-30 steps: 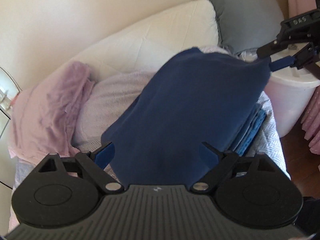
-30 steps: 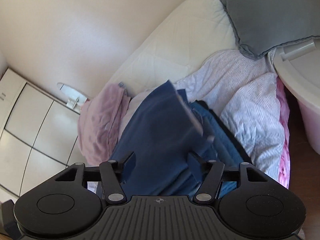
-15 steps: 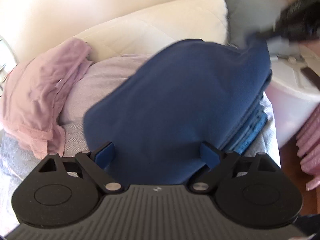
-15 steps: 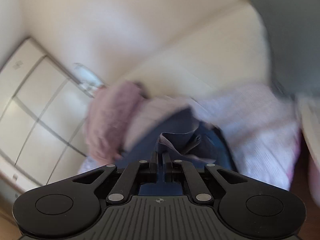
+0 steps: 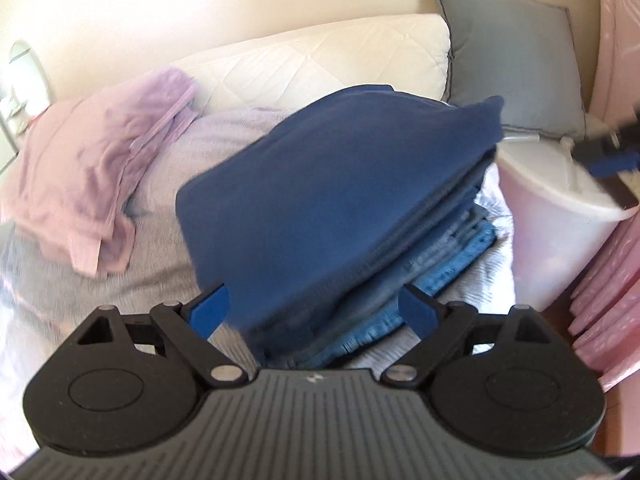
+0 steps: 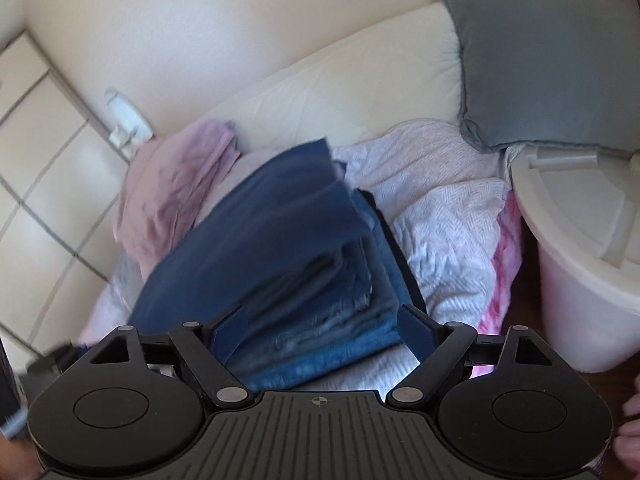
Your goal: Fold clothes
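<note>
A folded navy blue garment (image 5: 340, 188) lies on top of a stack of folded blue and denim clothes (image 5: 436, 256) on the bed. The same navy garment (image 6: 256, 248) tops the stack (image 6: 340, 328) in the right wrist view. My left gripper (image 5: 316, 308) is open and empty, just in front of the stack. My right gripper (image 6: 324, 328) is open and empty, close above the stack's near edge. The right gripper's blue fingertip (image 5: 612, 164) shows blurred at the far right of the left wrist view.
A crumpled pink garment (image 5: 92, 164) lies left of the stack on a pale lilac cover (image 6: 436, 208). A white quilted pillow (image 5: 320, 60) and grey cushion (image 5: 512, 52) stand behind. A white lidded bin (image 5: 560, 224) stands to the right. White cabinet doors (image 6: 36, 184) are at left.
The right gripper held a corner of the navy garment half a second ago, then opened and pulled back. The garment now lies flat on the stack. The left gripper stayed open.
</note>
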`<move>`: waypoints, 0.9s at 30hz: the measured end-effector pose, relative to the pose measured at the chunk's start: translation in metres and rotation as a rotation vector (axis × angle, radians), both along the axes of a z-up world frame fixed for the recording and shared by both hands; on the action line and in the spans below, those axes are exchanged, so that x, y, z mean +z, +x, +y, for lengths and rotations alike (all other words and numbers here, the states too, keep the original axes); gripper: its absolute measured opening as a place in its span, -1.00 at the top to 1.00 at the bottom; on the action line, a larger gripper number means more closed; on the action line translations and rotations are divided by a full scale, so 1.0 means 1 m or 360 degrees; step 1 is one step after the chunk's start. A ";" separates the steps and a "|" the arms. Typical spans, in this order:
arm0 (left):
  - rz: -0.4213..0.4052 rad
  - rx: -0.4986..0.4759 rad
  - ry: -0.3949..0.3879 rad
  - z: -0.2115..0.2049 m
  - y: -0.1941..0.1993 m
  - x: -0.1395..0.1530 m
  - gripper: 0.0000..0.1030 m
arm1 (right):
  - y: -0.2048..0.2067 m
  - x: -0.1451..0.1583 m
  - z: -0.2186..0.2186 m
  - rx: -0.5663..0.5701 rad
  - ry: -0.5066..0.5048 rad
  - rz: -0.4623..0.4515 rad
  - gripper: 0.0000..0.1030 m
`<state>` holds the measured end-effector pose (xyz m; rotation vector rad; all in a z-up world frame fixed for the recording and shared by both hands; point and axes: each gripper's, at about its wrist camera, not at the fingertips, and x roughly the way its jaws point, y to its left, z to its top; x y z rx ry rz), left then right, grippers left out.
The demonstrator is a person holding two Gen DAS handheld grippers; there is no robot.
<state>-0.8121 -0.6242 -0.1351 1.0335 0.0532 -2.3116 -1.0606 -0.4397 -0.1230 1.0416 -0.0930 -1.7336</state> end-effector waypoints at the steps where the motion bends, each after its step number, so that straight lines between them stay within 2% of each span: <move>1: 0.0023 0.0021 0.0013 0.009 0.008 0.002 -0.74 | 0.015 0.004 0.007 0.0021 0.0024 0.0061 -0.65; 7: 0.0104 0.0150 0.0094 0.058 0.053 0.016 -0.74 | 0.105 0.023 0.033 0.0137 0.0145 0.0409 -0.65; 14: 0.0166 0.0265 0.0149 0.103 0.083 0.037 -0.74 | 0.164 0.047 0.048 0.0200 0.0188 0.0548 -0.65; 19: 0.0220 0.0386 0.0180 0.118 0.089 0.052 -0.74 | 0.174 0.060 0.053 0.0184 0.0253 0.0638 -0.65; 27: 0.0258 0.0569 0.0251 0.141 0.078 0.067 -0.74 | 0.157 0.062 0.067 0.0268 0.0299 0.0614 -0.65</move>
